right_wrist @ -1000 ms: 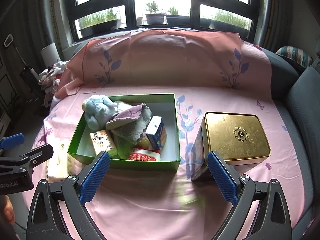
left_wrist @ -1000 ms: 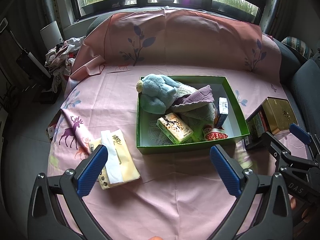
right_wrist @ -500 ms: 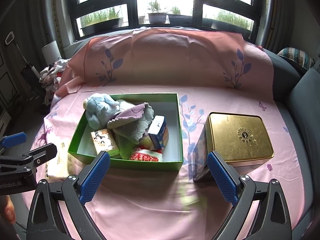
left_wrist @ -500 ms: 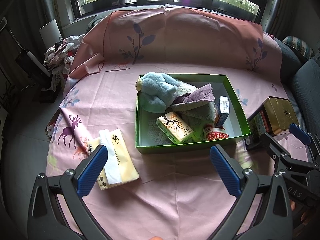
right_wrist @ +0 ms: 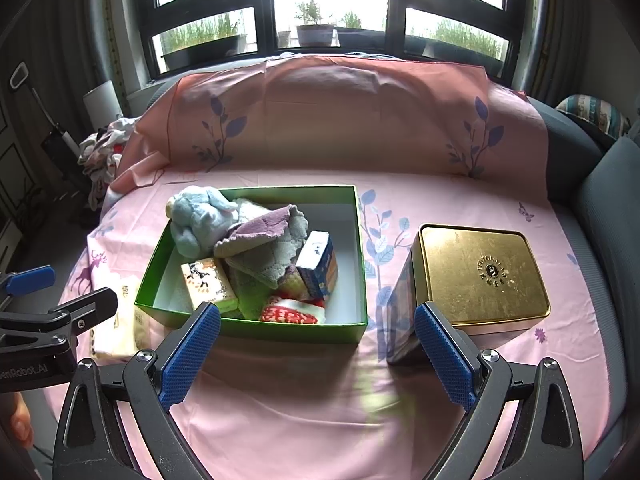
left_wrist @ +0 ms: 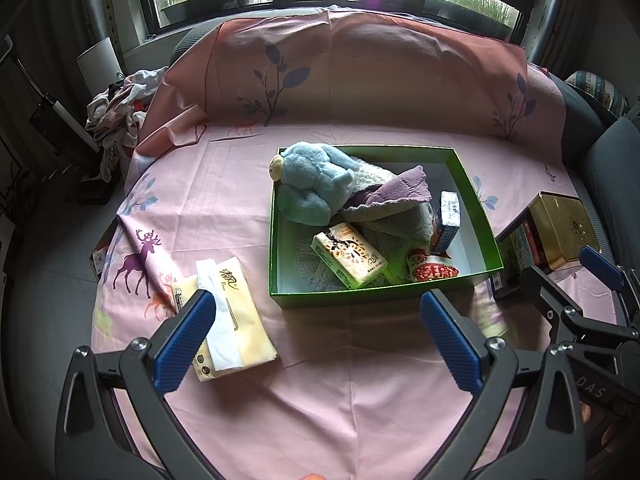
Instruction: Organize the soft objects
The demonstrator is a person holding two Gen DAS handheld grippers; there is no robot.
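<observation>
A green box (left_wrist: 280, 240) (right_wrist: 256, 326) sits mid-bed on the pink sheet. It holds a blue plush toy (left_wrist: 316, 184) (right_wrist: 200, 216), a purple and grey cloth (left_wrist: 392, 204) (right_wrist: 268, 244), a small tissue pack (left_wrist: 348, 254) (right_wrist: 208, 284), a blue-white carton (left_wrist: 448, 216) (right_wrist: 318, 264) and a red-white item (left_wrist: 432, 270) (right_wrist: 288, 314). A yellow tissue pack (left_wrist: 228, 312) (right_wrist: 120, 332) lies left of the box. My left gripper (left_wrist: 316, 340) is open and empty, near the box's front. My right gripper (right_wrist: 316, 352) is open and empty, in front of the box.
A gold tin (right_wrist: 480, 276) (left_wrist: 560, 228) stands right of the box. A pile of clothes (left_wrist: 120, 108) lies off the bed at the far left. The sheet-covered backrest (right_wrist: 340, 120) rises behind. A grey cushion (right_wrist: 608, 208) borders the right side.
Both grippers have drawn back slightly toward me and stay open. Nothing on the bed has moved.
</observation>
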